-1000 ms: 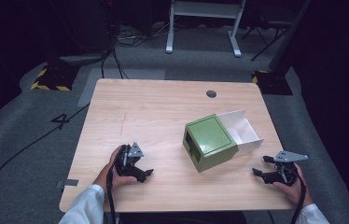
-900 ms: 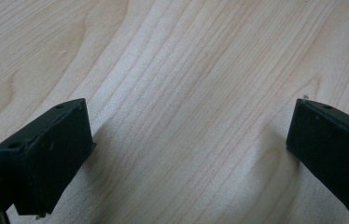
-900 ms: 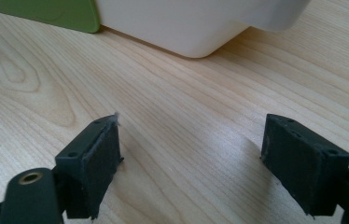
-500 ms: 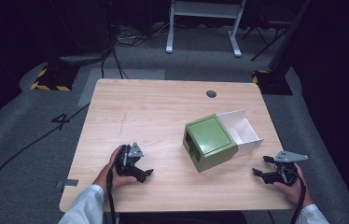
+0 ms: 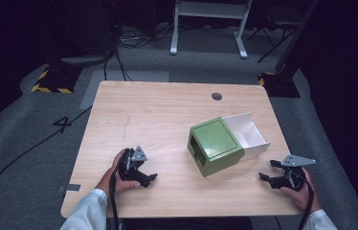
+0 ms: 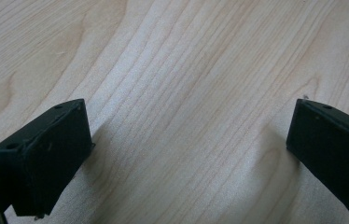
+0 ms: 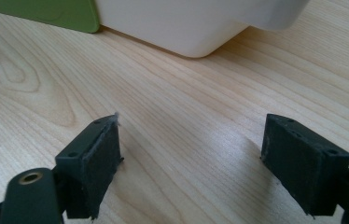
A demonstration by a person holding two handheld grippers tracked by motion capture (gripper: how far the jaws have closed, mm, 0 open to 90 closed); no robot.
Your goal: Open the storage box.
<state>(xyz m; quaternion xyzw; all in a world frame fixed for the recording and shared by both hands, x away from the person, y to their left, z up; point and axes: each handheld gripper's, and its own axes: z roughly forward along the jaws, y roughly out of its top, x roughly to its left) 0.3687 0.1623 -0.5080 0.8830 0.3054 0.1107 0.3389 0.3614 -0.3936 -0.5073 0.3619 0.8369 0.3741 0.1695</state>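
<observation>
Desk (image 5: 167, 110): light wood-grain top with rounded corners; a small dark round grommet (image 5: 217, 96) sits near the far edge, right of centre.
Left gripper (image 5: 149, 178): resting on the desk near the front edge, left of centre, held in the person's left hand (image 5: 115, 173); a grey three-cornered plate sits on top and a black cable trails off the front edge.
Left gripper, own view (image 6: 186, 154): jaws spread wide, with bare wood between them and nothing pinched.
Green box (image 5: 215, 146): a green sleeve-like case standing on the desk right of centre, turned at an angle to the edges, with a cut-out in its front left face.
White drawer (image 5: 249, 132): slid partway out of the green box toward the right edge; its visible interior looks empty.
Right gripper (image 5: 263, 176): at the front right corner of the desk, held in the person's right hand (image 5: 301, 191), apart from the box.
Right gripper, own view (image 7: 191, 154): jaws spread wide over bare wood, pinching nothing; the white drawer's rounded corner (image 7: 196, 28) and a strip of the green box (image 7: 46, 14) lie ahead, near but not touching.
</observation>
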